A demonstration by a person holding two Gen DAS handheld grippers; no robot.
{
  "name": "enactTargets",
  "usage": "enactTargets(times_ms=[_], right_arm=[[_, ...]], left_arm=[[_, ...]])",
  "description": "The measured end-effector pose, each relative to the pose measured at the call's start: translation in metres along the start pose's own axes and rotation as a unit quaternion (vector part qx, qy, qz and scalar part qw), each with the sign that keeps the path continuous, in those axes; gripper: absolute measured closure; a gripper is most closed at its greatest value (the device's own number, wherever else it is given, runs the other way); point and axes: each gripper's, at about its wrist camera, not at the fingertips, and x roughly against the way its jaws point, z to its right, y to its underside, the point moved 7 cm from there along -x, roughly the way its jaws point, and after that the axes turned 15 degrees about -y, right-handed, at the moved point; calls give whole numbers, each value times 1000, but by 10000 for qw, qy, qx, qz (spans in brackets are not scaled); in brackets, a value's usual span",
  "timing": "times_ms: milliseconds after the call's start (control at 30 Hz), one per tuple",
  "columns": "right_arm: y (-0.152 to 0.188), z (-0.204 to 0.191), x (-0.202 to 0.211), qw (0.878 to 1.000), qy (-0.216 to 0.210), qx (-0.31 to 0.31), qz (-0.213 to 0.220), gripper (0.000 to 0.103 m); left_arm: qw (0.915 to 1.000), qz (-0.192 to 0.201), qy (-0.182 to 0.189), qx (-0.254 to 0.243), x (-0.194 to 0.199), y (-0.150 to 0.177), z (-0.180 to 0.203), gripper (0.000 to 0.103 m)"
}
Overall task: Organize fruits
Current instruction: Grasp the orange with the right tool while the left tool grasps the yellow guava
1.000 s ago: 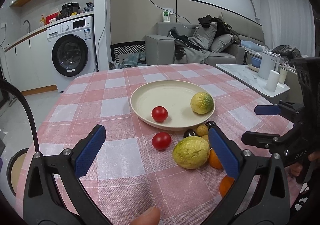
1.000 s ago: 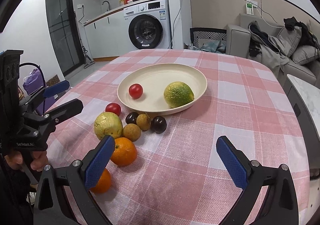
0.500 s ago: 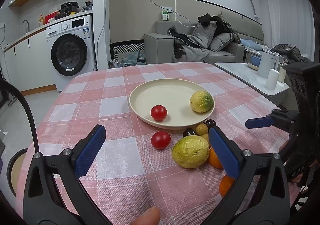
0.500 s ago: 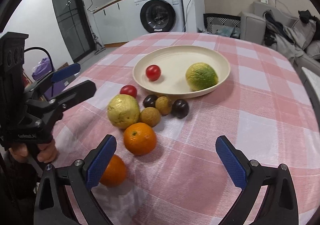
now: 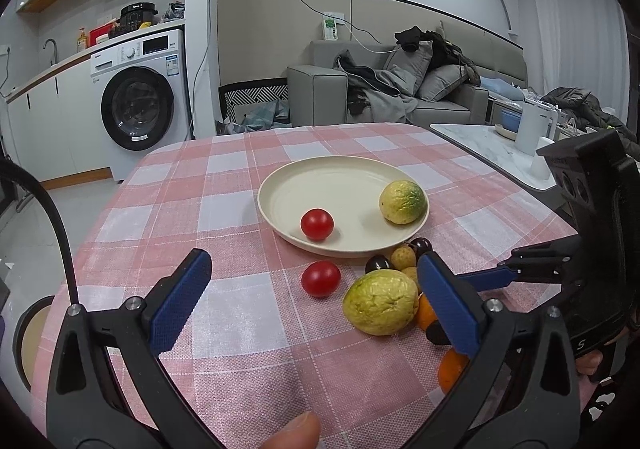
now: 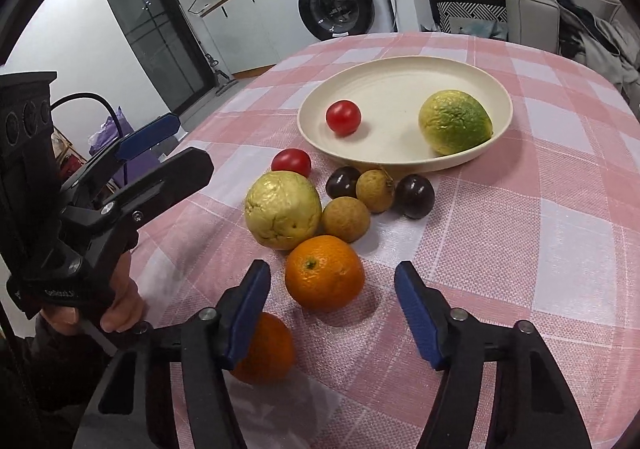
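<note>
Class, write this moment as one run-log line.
right gripper: open, jaws closing around orange, not touching | left gripper: open, idle | plate: tomato, green-yellow fruit

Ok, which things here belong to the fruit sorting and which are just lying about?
Job: plate, tomato and green-yellow fruit on it; loose tomato, guava, two oranges, longans, dark plums; right gripper.
Lying about: washing machine, sofa, kettle.

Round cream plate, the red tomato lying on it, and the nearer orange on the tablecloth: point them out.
Round cream plate (image 6: 404, 67): right wrist view, bare far floor.
Red tomato on it (image 6: 343, 117): right wrist view, its middle.
Nearer orange (image 6: 268, 355): right wrist view, its visible skin.
</note>
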Motion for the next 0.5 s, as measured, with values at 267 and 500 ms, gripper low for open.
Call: enactTargets(times_ms=[267,500], right_arm=[[2,-5,-4,9999,-3,112,-60,58],[3,-4,0,9999,-103,-53,52,62]], left_arm=[[10000,1,20,-6,0,0,0,0],[10000,-70,8,-32,-2,0,0,0]])
